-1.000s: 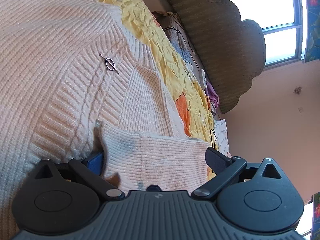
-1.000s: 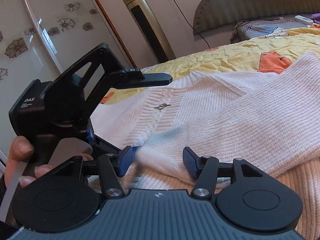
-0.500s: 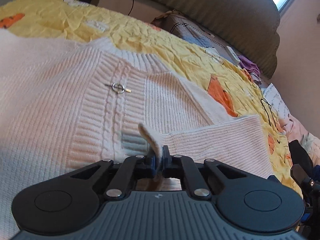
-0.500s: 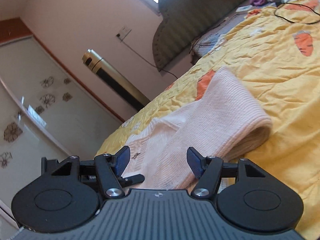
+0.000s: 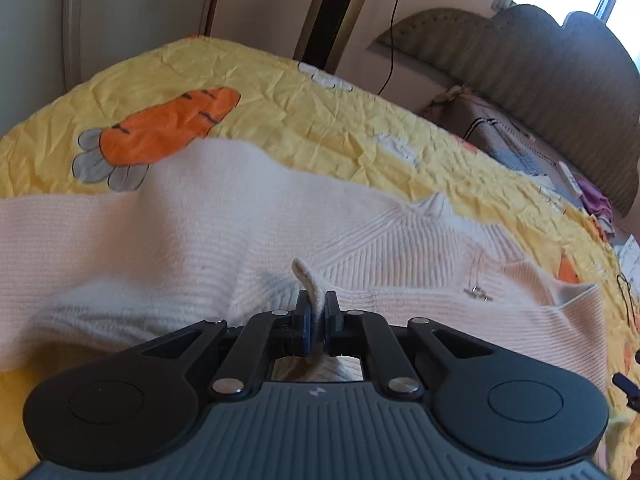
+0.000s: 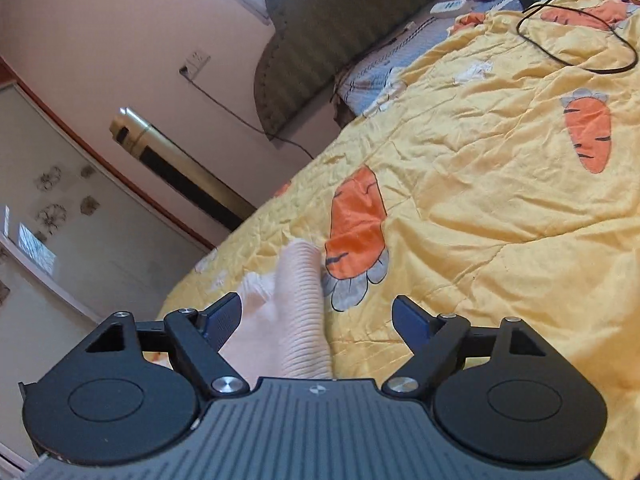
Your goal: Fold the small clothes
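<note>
Left gripper: the black two-finger left gripper (image 5: 316, 314) sits at lower centre of the left wrist view, its blue-padded jaws pressed together on a small tab of knit fabric that sticks up between them.
Sweater: the cream ribbed-knit sweater (image 5: 224, 232) lies spread across the middle of the left wrist view on the bed; a small metal pin (image 5: 478, 293) shows on the knit at right of centre.
Right gripper: the black two-finger right gripper (image 6: 318, 320) has its jaws wide apart, with a ribbed part of the cream sweater (image 6: 292, 312) lying between them, nearer the left finger; whether it touches that finger is unclear.
Bedding: yellow quilted bedspread with orange carrot prints (image 6: 480, 184) under the sweater.
Background: a grey padded headboard (image 6: 320, 20) at top centre of the right wrist view; a black cable (image 6: 580, 40) looped on the bedspread at upper right.
Writing: no readable lettering; only a small emblem on each gripper body.
</note>
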